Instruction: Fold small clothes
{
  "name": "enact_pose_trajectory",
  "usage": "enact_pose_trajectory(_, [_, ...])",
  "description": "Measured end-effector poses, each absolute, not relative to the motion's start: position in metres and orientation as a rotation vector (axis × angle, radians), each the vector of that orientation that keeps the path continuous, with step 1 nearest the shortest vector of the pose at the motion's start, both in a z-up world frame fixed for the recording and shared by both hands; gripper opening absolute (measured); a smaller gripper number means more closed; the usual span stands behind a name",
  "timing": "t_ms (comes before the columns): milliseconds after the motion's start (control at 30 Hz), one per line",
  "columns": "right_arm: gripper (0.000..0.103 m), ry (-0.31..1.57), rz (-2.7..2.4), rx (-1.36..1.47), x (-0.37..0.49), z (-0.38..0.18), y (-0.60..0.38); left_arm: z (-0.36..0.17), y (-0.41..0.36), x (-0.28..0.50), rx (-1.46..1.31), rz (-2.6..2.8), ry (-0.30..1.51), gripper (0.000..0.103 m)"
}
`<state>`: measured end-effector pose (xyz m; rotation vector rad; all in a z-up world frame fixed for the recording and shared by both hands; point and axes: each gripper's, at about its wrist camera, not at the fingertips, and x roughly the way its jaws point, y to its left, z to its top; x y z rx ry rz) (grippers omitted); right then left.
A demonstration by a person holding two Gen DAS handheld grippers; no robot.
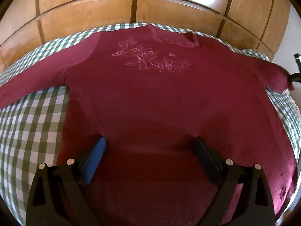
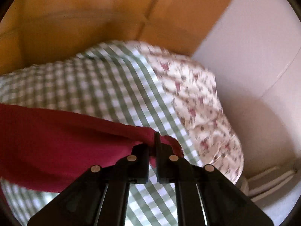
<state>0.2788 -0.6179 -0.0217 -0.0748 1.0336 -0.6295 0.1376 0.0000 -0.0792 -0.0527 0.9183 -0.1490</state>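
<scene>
Looking at the maroon top (image 1: pixel 160 98), we find it spread face up on the checked cloth (image 1: pixel 30 116), neckline toward the far wooden panels (image 1: pixel 84 9), its left sleeve (image 1: pixel 37 75) lying flat. Our right gripper (image 2: pixel 157 141) is clamped on the cuff of the right sleeve (image 2: pixel 65 137), which rides lifted off the cloth at the far right. Our left gripper (image 1: pixel 148 146) hangs over the near hem with its jaws wide apart and nothing between them. We judge the pinch is small, so a quick pull may let the cuff slip out. With nothing pinning the body, dragging the sleeve could also shift or wrinkle the top. The floral fabric (image 2: pixel 197 98) just right of the cloth might snag.
</scene>
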Motion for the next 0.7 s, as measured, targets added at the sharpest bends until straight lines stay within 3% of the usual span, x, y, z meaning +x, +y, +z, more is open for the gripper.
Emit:
enact_pose_trajectory(33, [0.017,1.034,-0.665,-0.061,0.280,-0.031,-0.621,-0.079,0.000,0.138,-0.049,-0.149,0.920,0.093])
enact_pose_trajectory(67, [0.045,1.028,-0.703,-0.060,0.279,-0.036,-0.623,-0.079,0.000,0.138,-0.048,-0.149,0.922,0.094])
enact_pose_trajectory(100, [0.065,1.018,-0.725,-0.054,0.278,-0.040,-0.626,-0.079,0.000,0.138,-0.049,-0.150,0.924,0.094])
enact_pose_trajectory(133, [0.069,1.000,-0.728,-0.033,0.272,-0.042,-0.625,-0.079,0.000,0.139,-0.049,-0.152,0.927,0.094])
enact_pose_trajectory(300, [0.082,0.991,-0.573,0.093,0.228,-0.038,-0.605,-0.067,0.010,0.130,-0.064,-0.148,0.933,0.093])
enact_pose_trajectory(500, [0.082,1.068,-0.093,0.348,0.145,-0.050,-0.532,-0.049,0.051,0.090,-0.085,-0.058,0.924,0.093])
enact_pose_trajectory(700, [0.075,1.129,0.186,0.326,0.066,-0.065,-0.440,-0.047,0.095,0.045,-0.129,-0.014,0.950,0.090])
